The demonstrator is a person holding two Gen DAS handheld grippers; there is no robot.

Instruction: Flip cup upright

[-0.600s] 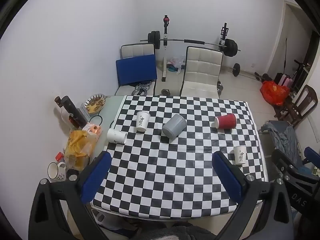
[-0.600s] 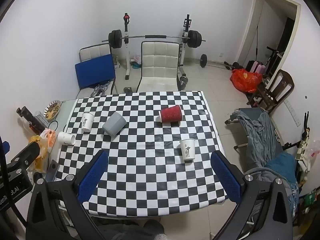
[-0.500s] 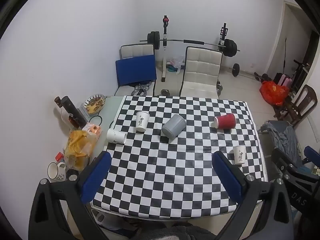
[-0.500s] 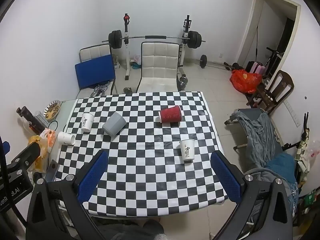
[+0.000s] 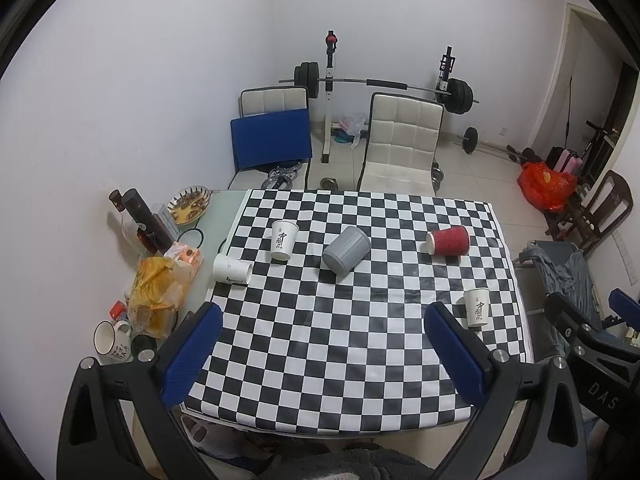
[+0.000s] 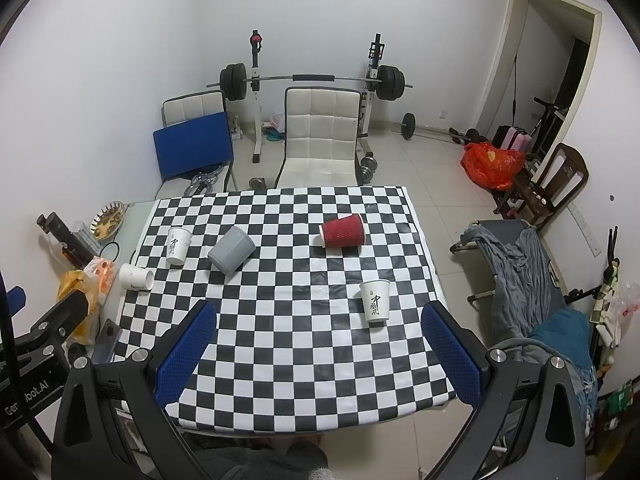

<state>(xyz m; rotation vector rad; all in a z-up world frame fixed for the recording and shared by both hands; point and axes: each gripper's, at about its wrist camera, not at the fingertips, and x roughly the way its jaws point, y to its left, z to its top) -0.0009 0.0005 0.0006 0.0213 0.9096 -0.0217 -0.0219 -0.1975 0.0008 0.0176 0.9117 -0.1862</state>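
Several cups are on the checkered table (image 5: 320,340) (image 6: 300,340). A red ribbed cup (image 5: 448,240) (image 6: 343,231) lies on its side at the far right. A grey cup (image 5: 346,254) (image 6: 231,255) lies tilted near the middle. A plain white cup (image 5: 232,269) (image 6: 136,276) lies on its side at the left edge. Two printed white paper cups stand upright, one at the far left (image 5: 283,239) (image 6: 178,245) and one at the right (image 5: 477,307) (image 6: 375,300). My left gripper (image 5: 320,354) and right gripper (image 6: 318,354) are both open and empty, held high above the near table edge.
Clutter sits left of the table: a yellow bag (image 5: 158,296), a mug (image 5: 110,340), dark bottles (image 5: 140,220) and a plate (image 5: 190,204). White chairs (image 5: 400,140), a blue chair and a barbell rack stand behind. A cot with clothes (image 6: 520,264) is at the right.
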